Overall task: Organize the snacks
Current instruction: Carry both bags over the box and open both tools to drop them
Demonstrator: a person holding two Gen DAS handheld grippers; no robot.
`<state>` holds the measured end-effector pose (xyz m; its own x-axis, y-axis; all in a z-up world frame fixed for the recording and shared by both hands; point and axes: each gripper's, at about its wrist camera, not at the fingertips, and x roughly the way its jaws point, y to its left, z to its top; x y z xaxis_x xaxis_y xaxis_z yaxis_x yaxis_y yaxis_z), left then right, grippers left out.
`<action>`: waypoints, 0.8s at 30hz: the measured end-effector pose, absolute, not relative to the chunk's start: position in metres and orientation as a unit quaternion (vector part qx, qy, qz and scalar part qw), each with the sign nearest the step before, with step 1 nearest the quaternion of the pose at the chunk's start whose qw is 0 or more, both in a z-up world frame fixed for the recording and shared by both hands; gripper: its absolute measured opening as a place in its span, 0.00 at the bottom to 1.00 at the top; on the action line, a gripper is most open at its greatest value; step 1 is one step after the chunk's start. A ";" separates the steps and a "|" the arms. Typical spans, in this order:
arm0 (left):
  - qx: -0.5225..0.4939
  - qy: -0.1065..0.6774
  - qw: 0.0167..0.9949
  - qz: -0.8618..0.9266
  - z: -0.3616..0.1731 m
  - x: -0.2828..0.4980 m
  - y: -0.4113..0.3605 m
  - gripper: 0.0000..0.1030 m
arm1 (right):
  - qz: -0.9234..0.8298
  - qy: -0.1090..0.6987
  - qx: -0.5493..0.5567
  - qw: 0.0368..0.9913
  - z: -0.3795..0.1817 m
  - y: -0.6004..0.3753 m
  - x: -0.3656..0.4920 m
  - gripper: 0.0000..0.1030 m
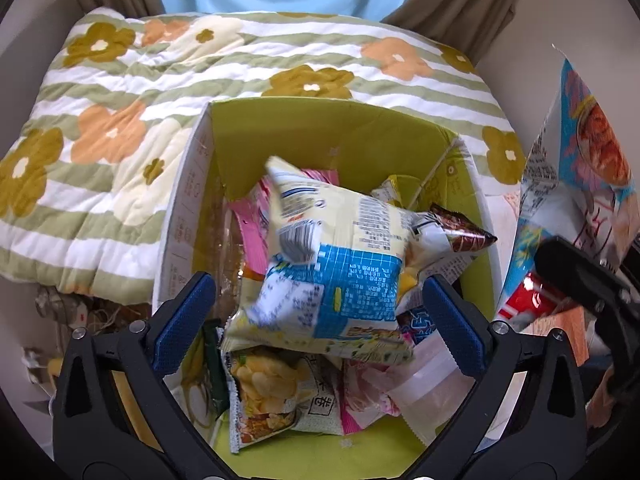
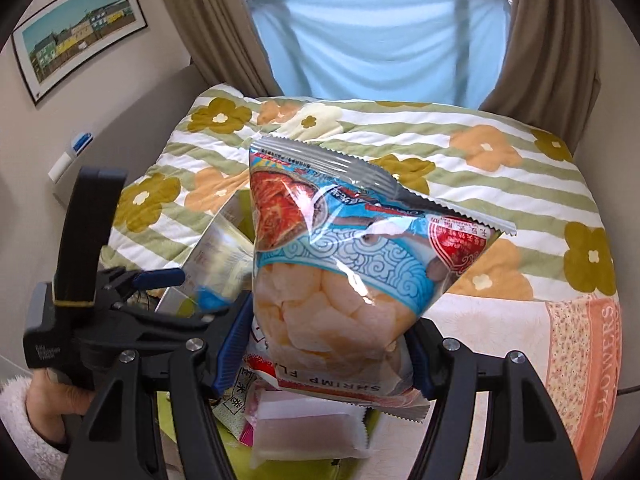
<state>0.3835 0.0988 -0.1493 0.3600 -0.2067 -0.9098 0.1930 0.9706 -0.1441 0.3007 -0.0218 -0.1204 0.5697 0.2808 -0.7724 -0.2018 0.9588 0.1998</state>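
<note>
A cardboard box [image 1: 180,216] with a lime-green inside stands on the bed and holds several snack packets. My left gripper [image 1: 320,324] hangs over it, open wide. A pale yellow and blue snack bag [image 1: 340,264] lies blurred between its blue pads, touching neither, on top of the other packets. My right gripper [image 2: 324,356] is shut on the lower part of a blue shrimp chips bag [image 2: 340,248], held upright beside the box. In the left wrist view that same shrimp chips bag [image 1: 592,152] stands at the right edge.
A striped floral quilt [image 1: 120,120] covers the bed around the box. A peach cloth [image 2: 580,360] lies at the right. Brown curtains [image 2: 552,40], a light blue sheet [image 2: 380,48] and a framed picture [image 2: 80,36] are behind. A hand in a fleecy sleeve [image 2: 52,396] holds the left gripper's handle.
</note>
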 end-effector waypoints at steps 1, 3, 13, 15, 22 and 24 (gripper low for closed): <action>0.000 0.553 0.825 -0.117 -0.150 0.383 0.097 0.99 | 0.135 0.443 0.050 0.885 -0.121 -0.026 0.301 0.61; 0.010 0.553 0.825 -0.113 -0.150 0.380 0.094 0.99 | 0.133 0.445 0.051 0.884 -0.122 -0.026 0.301 0.61; -0.008 0.545 0.834 -0.090 -0.140 0.357 0.107 0.99 | 0.146 0.466 0.022 0.872 -0.128 -0.034 0.315 0.61; -0.003 0.544 0.835 -0.083 -0.139 0.354 0.109 0.99 | 0.150 0.474 0.011 0.868 -0.131 -0.030 0.323 0.61; -0.018 0.537 0.841 -0.063 -0.136 0.343 0.123 0.99 | 0.163 0.496 -0.012 0.853 -0.149 -0.015 0.344 0.64; -0.018 0.534 0.843 -0.062 -0.134 0.341 0.126 0.99 | 0.160 0.487 -0.019 0.858 -0.149 -0.011 0.346 0.74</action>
